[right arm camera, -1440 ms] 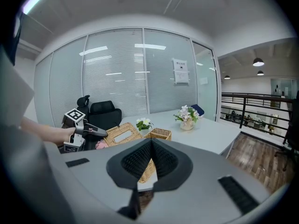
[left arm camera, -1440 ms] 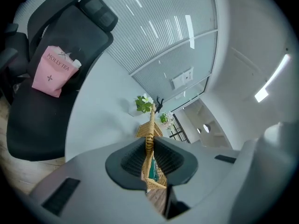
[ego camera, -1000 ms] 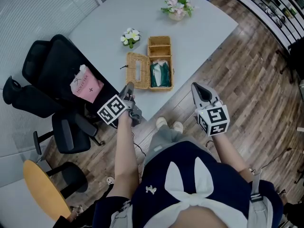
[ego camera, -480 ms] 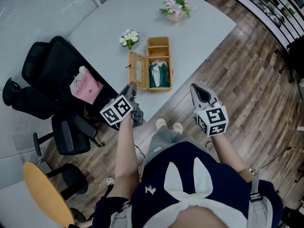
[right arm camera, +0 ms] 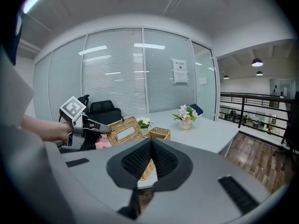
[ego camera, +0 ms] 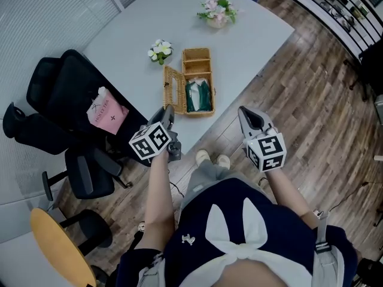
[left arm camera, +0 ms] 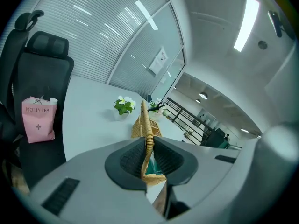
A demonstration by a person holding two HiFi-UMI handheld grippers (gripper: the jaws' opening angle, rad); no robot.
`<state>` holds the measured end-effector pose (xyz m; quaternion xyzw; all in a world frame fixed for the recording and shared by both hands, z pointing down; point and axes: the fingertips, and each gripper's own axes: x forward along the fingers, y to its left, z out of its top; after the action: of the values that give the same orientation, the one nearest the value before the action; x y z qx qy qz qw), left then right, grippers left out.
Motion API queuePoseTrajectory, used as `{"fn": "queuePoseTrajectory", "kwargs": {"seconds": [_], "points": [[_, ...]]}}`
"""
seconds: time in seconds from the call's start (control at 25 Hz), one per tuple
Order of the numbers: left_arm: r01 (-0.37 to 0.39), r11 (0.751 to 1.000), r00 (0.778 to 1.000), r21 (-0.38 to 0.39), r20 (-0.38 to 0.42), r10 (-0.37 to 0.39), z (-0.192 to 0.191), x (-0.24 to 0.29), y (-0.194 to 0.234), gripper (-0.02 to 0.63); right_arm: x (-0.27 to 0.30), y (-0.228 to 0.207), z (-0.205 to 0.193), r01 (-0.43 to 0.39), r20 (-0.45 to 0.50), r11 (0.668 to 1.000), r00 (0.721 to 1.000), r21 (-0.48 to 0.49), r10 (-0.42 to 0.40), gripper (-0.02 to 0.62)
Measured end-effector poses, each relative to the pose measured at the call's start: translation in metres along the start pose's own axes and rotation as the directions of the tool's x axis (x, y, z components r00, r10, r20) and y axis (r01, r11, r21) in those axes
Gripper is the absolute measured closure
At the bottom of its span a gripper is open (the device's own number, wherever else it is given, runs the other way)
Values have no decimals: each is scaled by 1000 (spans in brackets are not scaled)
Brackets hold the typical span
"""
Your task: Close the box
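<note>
Since the earlier pictures the woven wicker lid (ego camera: 173, 87) has come up from lying flat on the table and now stands nearly on its edge, tilted beside the box, and the left gripper (ego camera: 169, 109) has rolled together with it. This gripper's jaws are clenched on the near edge of the lid, where a small wicker loop sits just at their tips. The right gripper (ego camera: 246, 112) hangs well apart from the box, over the floor, with its jaws pressed together and nothing between them. The surface is a pale grey table (ego camera: 131, 28) on a floor of brown wooden planks (ego camera: 311, 100). Behind the table there is a glass wall with white blinds (right arm camera: 117, 73), and at the far right a dark railing (right arm camera: 252, 111). A black office chair (ego camera: 66, 94) stands at the left side of the table and carries a pink paper bag (ego camera: 106, 112). The rectangular wicker box (ego camera: 212, 82) lies near the table's front edge and is not closed. Its nearer compartment holds a green and white packet (ego camera: 197, 95); the farther, smaller compartment shows its woven bottom. Beyond the box a small pot of white flowers (ego camera: 159, 49) stands near it, and a vase of pink and white flowers (ego camera: 216, 9) is farther away.
</note>
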<state>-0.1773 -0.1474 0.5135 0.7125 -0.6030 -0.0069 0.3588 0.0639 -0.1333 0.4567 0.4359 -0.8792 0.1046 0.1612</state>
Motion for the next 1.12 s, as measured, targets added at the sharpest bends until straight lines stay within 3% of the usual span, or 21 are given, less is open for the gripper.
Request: {"fn": "queuePoseTrajectory", "kwargs": {"seconds": [0.52,1.12], "points": [[32,990,999,139,-32,-27,-3,6,-24,545,0,-4,2,12,2,1000,1000,5,-12,591],[72,969,996,238,-76,-56,-12,15,-49,528,-5,-22,-3,44,-1,999,999,31,-44,591]]}}
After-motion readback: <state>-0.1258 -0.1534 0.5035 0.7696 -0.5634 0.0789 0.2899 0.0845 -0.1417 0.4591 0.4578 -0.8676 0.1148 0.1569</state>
